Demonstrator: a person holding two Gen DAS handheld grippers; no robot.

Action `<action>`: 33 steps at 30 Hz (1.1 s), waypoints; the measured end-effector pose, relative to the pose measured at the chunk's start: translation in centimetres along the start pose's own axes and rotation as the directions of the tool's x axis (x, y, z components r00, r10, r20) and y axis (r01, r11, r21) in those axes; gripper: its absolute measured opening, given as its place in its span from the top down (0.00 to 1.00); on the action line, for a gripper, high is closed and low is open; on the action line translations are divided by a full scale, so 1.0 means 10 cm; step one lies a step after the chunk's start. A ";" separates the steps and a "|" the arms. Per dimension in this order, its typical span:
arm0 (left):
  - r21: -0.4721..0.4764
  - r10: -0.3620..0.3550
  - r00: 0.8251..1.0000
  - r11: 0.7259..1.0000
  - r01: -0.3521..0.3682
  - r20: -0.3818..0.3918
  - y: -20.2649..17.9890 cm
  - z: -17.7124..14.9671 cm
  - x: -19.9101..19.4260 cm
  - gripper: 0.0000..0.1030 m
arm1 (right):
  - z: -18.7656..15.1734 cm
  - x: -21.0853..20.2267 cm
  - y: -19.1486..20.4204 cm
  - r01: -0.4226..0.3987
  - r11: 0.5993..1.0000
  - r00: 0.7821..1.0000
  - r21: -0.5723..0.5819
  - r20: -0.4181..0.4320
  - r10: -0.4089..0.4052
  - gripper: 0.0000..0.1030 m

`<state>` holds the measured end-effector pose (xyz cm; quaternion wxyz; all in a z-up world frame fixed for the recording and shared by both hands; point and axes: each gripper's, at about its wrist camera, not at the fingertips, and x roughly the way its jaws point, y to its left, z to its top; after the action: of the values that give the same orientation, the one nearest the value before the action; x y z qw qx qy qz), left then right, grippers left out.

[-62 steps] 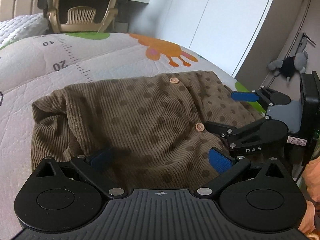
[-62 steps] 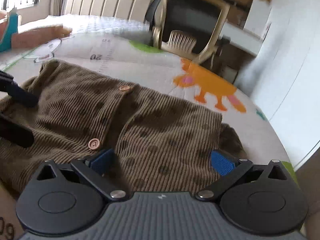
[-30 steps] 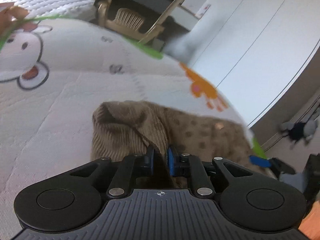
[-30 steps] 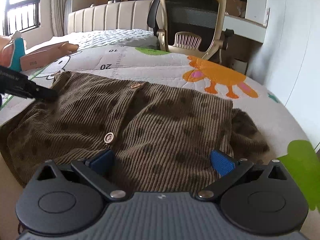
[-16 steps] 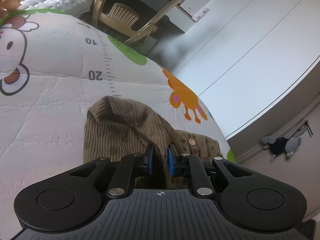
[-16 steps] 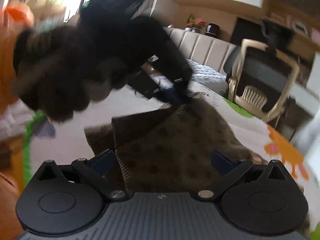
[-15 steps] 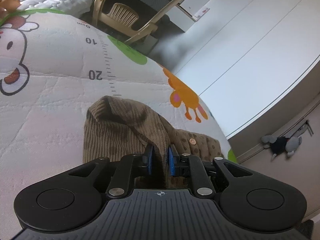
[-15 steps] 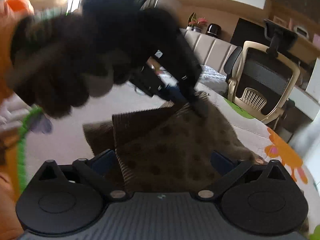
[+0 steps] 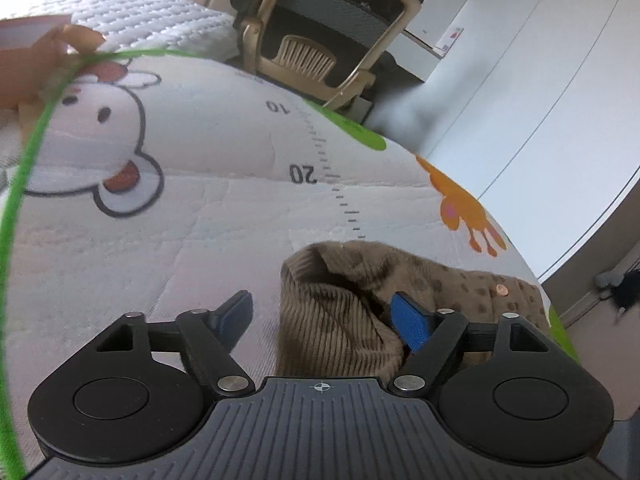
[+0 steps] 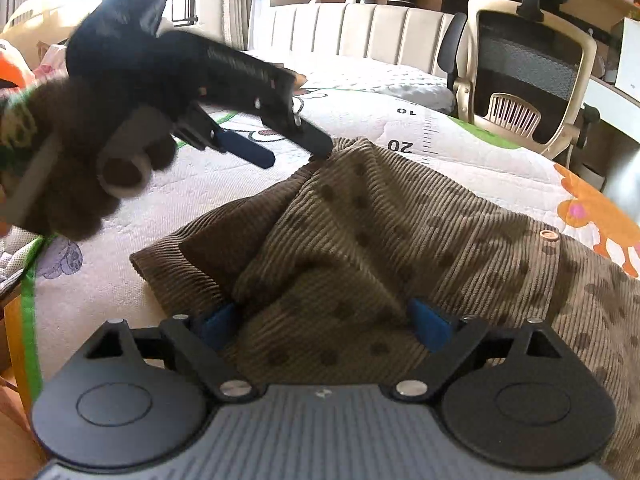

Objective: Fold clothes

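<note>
Surface: white quilted play mat (image 9: pixel 208 216) with cartoon animals and a printed ruler scale, spread under everything.
Right gripper (image 10: pixel 326 326): fingers spread wide, low over the garment.
Garment: brown dotted corduroy cardigan (image 10: pixel 400 240) with wooden buttons, lying on the mat, one edge folded over.
Left gripper (image 9: pixel 324 318): fingers parted, right blue pad against the folded edge, gripping nothing.
Beyond: beige mesh-back office chair (image 10: pixel 532 80).

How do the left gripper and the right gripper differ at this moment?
The left gripper has one pad on the brown garment and one over the mat; the right gripper has both pads low against the garment. Both are open and grip nothing.
</note>
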<state>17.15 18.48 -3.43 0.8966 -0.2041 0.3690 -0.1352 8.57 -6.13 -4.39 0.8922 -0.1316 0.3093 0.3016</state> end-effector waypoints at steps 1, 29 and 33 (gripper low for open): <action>-0.014 -0.007 1.000 1.000 0.006 -0.010 0.01 -0.01 0.03 0.16 | -0.01 -0.04 -0.01 0.011 1.000 1.000 -0.004 0.000 -0.011 0.10; -0.099 -0.195 0.981 0.976 0.195 0.009 0.01 0.12 -0.09 0.06 | 0.16 0.22 -1.26 0.261 0.947 0.964 0.188 -0.004 -0.265 0.00; -0.095 -0.091 0.990 0.990 0.102 0.109 0.03 0.27 -0.10 0.06 | -0.04 -0.03 -1.38 0.303 0.933 0.952 0.195 -0.014 -0.307 0.00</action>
<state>18.47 19.82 -1.20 0.8957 -0.2733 0.3175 -0.1488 16.78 -17.27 -3.88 0.9393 -0.0877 0.3056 0.1289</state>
